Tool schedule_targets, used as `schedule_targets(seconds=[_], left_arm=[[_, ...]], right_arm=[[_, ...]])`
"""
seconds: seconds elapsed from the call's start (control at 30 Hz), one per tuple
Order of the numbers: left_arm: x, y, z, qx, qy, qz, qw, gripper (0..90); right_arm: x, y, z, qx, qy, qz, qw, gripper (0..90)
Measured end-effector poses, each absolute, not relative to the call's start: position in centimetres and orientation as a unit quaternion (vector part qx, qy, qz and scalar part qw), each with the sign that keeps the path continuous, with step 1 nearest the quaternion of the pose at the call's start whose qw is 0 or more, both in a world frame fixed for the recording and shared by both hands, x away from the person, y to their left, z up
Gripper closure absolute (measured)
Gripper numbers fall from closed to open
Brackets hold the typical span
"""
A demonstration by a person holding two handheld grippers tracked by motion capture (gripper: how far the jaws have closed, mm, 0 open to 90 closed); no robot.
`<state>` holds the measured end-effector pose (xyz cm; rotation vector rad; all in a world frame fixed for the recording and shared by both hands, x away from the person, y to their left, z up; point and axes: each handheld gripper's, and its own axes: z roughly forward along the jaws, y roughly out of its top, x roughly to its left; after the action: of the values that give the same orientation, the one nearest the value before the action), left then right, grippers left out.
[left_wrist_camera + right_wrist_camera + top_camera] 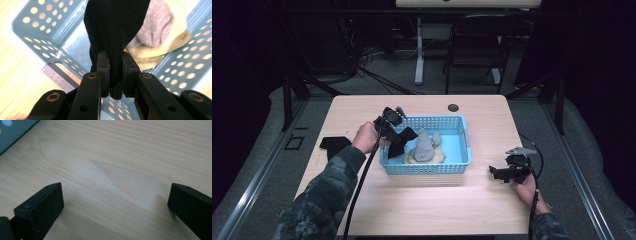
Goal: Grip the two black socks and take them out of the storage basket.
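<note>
A light blue perforated basket (462, 145) stands mid-table, holding a grey cloth (424, 148) on top of a pale yellow cloth (438, 158). My left gripper (396, 131) hangs over the basket's left rim, shut on a black cloth (401, 138). In the left gripper view the black cloth (115, 27) is pinched between the jaws and dangles into the basket (37, 32), beside the grey cloth (157, 25) and the yellow one (162, 50). My right gripper (497, 172) rests low over bare table to the right of the basket, open, nothing between its fingers (40, 207).
Another black cloth (333, 144) lies on the table left of the basket, by the left forearm. A dark round hole (453, 107) marks the table's far edge. A corner of the basket (12, 132) shows in the right gripper view. Chairs and cables stand beyond the table.
</note>
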<state>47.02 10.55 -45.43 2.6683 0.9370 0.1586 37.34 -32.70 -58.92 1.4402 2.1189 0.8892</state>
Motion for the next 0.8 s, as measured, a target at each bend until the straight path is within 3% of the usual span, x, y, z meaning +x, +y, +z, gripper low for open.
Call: schedule_targets(seconds=[0.8], left_arm=[[46.8, 11.6, -39.1, 0.922, 0.323, 0.089, 0.194, 79.4]], right_arm=[[37.4, -32.7, -58.9, 0.517, 0.764, 0.323, 0.211, 0.0]])
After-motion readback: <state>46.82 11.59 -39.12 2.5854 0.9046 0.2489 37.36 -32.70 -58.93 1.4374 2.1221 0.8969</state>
